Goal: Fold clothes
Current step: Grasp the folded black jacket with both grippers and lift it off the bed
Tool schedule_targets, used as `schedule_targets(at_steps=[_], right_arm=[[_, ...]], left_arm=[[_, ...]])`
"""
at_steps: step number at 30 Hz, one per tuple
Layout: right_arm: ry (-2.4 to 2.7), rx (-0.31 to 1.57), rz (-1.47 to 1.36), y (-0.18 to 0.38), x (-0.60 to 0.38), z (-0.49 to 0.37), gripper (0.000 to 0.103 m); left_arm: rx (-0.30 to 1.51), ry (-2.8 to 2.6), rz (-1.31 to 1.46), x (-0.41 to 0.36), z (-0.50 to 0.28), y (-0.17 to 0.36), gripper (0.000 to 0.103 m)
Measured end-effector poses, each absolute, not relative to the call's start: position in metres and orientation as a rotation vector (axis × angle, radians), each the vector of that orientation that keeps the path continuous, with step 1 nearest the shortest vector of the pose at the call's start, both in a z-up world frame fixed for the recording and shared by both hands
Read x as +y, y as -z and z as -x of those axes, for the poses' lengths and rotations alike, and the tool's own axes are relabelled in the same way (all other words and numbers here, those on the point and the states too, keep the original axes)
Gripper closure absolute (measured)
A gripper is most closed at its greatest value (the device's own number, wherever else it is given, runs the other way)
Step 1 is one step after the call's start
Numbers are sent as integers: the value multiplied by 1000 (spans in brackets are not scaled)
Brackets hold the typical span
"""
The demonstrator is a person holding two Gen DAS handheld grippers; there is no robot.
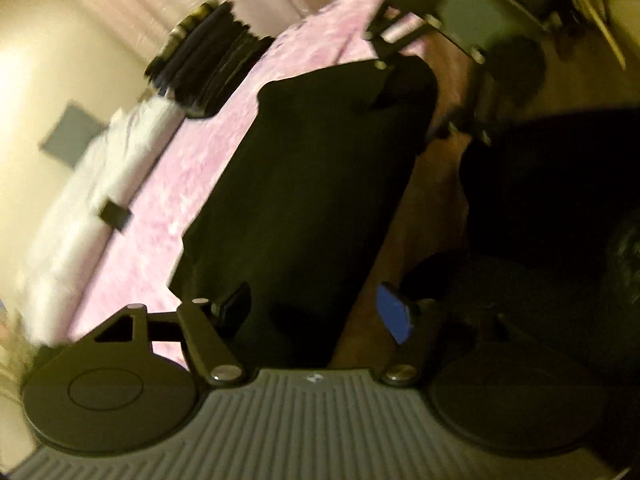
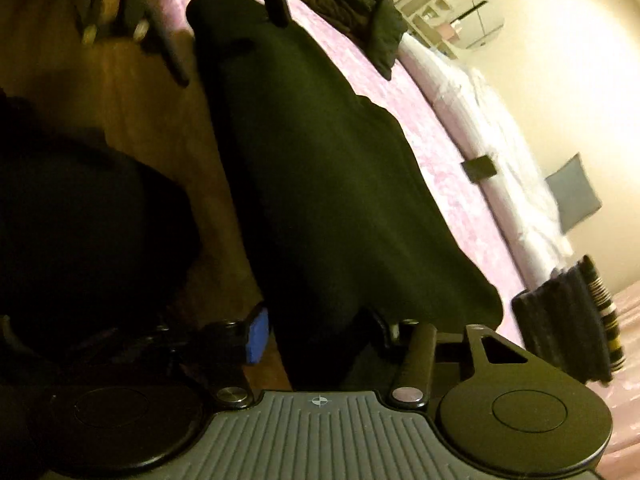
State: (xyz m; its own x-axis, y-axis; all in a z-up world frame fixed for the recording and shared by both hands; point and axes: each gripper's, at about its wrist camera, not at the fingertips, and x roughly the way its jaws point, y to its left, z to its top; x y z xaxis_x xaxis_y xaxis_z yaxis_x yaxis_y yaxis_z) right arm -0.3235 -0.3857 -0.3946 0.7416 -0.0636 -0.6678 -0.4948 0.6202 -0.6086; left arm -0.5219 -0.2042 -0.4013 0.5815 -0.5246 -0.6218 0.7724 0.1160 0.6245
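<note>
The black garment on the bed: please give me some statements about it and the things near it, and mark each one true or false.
1. The black garment lies along the edge of a pink bedspread. True.
2. The left gripper is shut tight with nothing between its fingers. False: its fingers stand apart, one on each side of the garment's end.
3. A stack of folded dark clothes sits on the bed. True.
4. The bedspread is green. False: it is pink.
5. The right gripper is at the garment's other end. True.
</note>
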Motion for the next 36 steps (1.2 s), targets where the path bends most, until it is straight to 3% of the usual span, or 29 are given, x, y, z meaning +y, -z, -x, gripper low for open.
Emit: schedule_targets(at_steps=[2, 7, 10, 13, 15, 16, 17, 24, 36], right_arm=[[-265, 701, 834, 380, -392, 319, 73], [-242, 655, 786, 351, -397, 312, 74], [-247, 657, 785, 348, -395, 317, 74], [-248, 657, 777, 351, -394, 327, 73], [-232, 653, 789, 355, -392, 332, 61], [-206, 644, 808, 359, -388, 334, 44], [-190, 625, 826, 364, -383, 339, 34], [-235, 560, 925, 383, -357, 334, 34], [-161, 631, 993, 392, -378, 310, 34]], left_arm=[[212, 928, -1199, -213, 528, 415, 34], [92, 803, -1407, -238, 528, 443, 34], [84, 745, -1469, -251, 517, 455, 38], [137, 734, -1465, -260, 503, 461, 49], [164, 743, -1454, -262, 499, 462, 57], [174, 747, -1445, -262, 499, 461, 60], [184, 750, -1435, -262, 497, 460, 63], [259, 797, -1361, -265, 484, 439, 65], [284, 800, -1335, -261, 490, 433, 65]])
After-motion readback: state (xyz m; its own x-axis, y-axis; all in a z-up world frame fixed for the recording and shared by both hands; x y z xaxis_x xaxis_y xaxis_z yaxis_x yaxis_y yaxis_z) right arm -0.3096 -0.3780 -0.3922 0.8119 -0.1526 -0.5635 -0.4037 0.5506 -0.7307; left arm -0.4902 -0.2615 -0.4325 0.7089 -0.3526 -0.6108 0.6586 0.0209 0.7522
